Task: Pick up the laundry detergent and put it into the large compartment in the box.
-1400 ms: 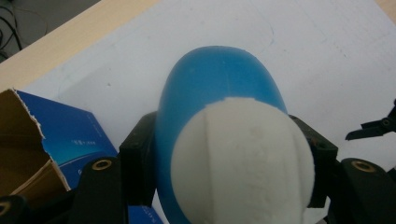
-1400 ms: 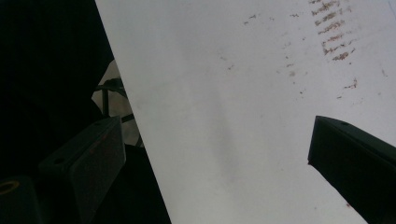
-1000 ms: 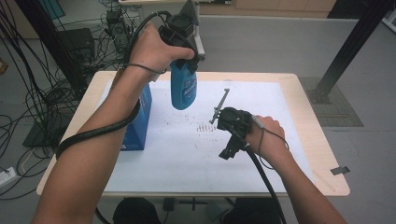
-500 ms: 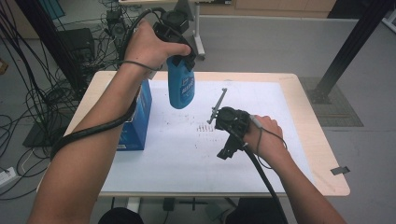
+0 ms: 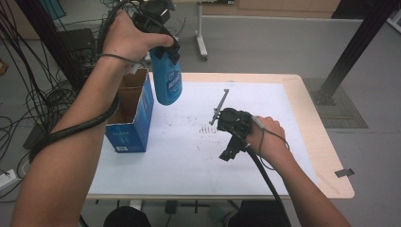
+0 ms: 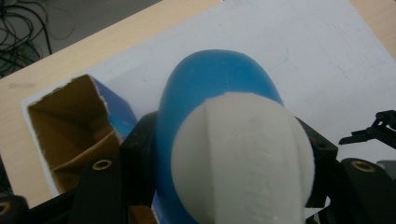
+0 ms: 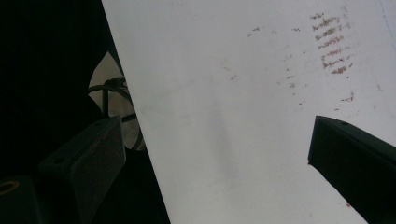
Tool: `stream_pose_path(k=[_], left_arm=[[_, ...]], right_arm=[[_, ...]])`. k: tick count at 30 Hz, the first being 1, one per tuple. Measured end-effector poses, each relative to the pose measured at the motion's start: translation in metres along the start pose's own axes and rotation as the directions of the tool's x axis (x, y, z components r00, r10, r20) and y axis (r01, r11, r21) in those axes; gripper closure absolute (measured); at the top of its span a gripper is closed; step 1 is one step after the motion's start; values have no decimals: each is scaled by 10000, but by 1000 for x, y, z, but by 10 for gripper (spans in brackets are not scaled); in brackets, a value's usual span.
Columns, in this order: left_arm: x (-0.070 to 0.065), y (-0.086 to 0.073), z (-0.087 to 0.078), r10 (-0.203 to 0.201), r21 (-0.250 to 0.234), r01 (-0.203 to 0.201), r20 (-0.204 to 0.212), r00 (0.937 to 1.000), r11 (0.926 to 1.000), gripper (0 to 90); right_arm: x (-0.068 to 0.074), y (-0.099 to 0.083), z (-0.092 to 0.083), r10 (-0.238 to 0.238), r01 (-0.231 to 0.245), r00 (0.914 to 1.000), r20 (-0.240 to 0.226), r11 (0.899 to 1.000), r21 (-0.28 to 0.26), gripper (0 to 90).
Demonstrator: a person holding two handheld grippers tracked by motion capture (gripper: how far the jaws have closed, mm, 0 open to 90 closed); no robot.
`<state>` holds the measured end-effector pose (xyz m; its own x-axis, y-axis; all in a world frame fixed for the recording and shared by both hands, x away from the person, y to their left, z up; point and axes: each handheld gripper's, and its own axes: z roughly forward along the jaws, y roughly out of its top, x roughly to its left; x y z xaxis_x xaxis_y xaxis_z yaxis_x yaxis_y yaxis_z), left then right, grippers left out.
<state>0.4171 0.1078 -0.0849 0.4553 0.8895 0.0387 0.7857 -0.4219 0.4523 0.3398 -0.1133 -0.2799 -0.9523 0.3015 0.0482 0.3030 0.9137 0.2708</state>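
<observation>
A blue bottle (image 5: 168, 78) (white cap up) is pinched by the left hand-held gripper (image 5: 158, 35) above the counter's (image 5: 302, 94) far left corner, over an open box (image 5: 130, 116). The right hand-held gripper (image 5: 231, 142) is held spread and empty near the counter's middle.

high view looks down from above the table (image 5: 312, 142), left gripper cam close over the blue bottle (image 6: 205, 88), right cam skims the white sheet (image 7: 233, 116), all share that sheet

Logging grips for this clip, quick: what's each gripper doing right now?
Left gripper: shut on the blue bottle, held in the air beside the open box.
Right gripper: open, holding nothing, over the white sheet.
</observation>
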Motion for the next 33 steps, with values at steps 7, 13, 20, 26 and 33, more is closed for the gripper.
stream_pose_path(k=[7,13,20,26,33], left_arm=[[27,-11,-7,-582,93,586,-382,9976,9982,379],[52,-20,-11,-1274,118,1284,-644,9898,9916,379],[75,-29,-14,-1983,128,2004,-971,9753,9796,379],[90,-35,-19,-2383,110,2412,-1163,9642,9704,379],[103,-40,-21,-2720,122,2758,-1287,9537,9611,379]], right_arm=[[-1,-1,0,5,-5,10000,7,10000,23,38],[0,0,1,-11,11,10000,-62,10000,-12,38],[0,4,4,-92,92,9999,-90,10000,12,38],[-1,4,5,-113,113,9999,-107,9999,23,37],[-3,3,5,-83,82,9999,-118,10000,-51,37]])
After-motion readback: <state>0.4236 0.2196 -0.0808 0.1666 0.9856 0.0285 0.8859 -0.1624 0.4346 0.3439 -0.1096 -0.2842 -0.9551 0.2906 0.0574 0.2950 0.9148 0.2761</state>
